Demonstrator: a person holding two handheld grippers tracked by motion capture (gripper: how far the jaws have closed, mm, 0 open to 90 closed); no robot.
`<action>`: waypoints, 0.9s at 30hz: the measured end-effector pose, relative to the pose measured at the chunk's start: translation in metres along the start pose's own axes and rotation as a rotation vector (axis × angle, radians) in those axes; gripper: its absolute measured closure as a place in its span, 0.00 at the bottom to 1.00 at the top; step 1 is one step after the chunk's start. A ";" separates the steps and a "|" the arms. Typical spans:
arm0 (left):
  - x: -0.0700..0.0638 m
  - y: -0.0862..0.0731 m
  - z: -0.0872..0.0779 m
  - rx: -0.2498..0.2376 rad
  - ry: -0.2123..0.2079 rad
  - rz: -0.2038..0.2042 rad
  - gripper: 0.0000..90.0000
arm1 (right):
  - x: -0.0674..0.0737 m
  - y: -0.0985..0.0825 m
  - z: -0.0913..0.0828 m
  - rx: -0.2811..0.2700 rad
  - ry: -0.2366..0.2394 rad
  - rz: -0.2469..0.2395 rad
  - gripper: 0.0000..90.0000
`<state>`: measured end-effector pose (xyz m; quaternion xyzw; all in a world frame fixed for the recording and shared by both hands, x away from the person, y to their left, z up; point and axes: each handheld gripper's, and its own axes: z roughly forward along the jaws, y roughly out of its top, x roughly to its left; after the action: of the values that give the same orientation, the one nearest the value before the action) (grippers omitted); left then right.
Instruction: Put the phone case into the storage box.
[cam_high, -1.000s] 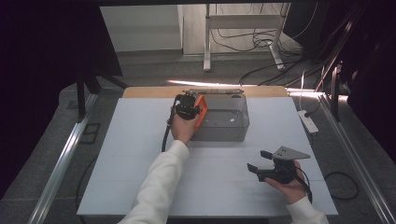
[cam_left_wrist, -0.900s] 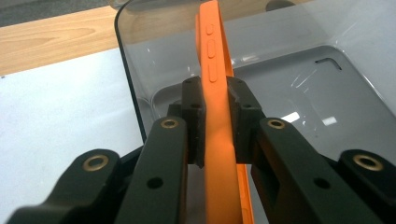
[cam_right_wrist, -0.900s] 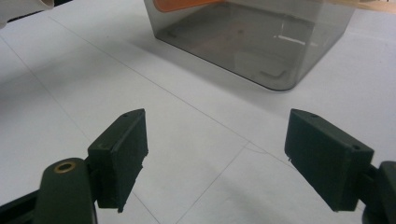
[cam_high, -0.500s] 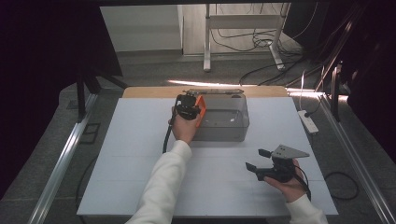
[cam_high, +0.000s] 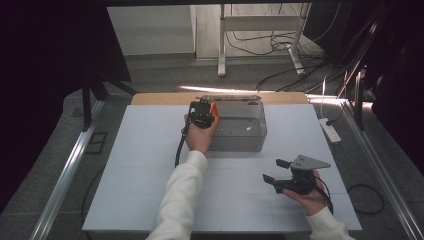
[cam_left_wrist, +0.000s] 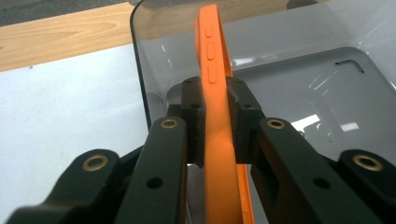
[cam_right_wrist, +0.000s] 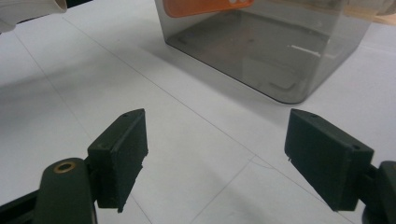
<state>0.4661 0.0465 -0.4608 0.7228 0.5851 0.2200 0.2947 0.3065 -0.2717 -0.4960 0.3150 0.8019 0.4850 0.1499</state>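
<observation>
Right claw (cam_high: 272, 171), nearest the person's edge of the white worktop (cam_high: 140, 165): held low in the right hand (cam_high: 309, 196), jaws spread wide with nothing between them. Its own view looks across bare worktop toward the grey translucent bin (cam_right_wrist: 261, 51), which stands well apart from it.

Left claw (cam_left_wrist: 215, 122), farther out: held by the left hand (cam_high: 199, 137) at the bin's (cam_high: 237, 131) near-left corner, above the rim. Its jaws are pressed onto an orange phone case (cam_left_wrist: 215, 140), one pad on each flat face, pinching it on edge. The case stands upright, with a row of side-button mouldings visible on its narrow edge. It pokes up over the bin's left end; its upper part is seen against the bin's interior. In the high view the case (cam_high: 214, 109) shows as an orange sliver just beside the claw.

A small black hex key (cam_left_wrist: 350, 64) lies on the bin floor, toward the far side.

Beyond the bin, a wooden board (cam_high: 160, 98) runs along the worktop's far edge.
</observation>
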 end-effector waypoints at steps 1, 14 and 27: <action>0.000 0.000 0.000 0.001 0.003 -0.002 0.88 | 0.000 0.000 0.001 -0.001 0.002 -0.001 0.24; -0.001 0.000 0.000 0.003 0.013 -0.001 0.88 | -0.001 0.003 0.006 0.000 0.012 -0.027 0.24; -0.003 0.000 0.003 0.018 0.041 0.004 0.88 | -0.001 0.002 0.005 0.004 0.003 -0.026 0.24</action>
<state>0.4671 0.0431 -0.4626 0.7221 0.5914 0.2299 0.2757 0.3110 -0.2683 -0.4966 0.3043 0.8071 0.4819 0.1544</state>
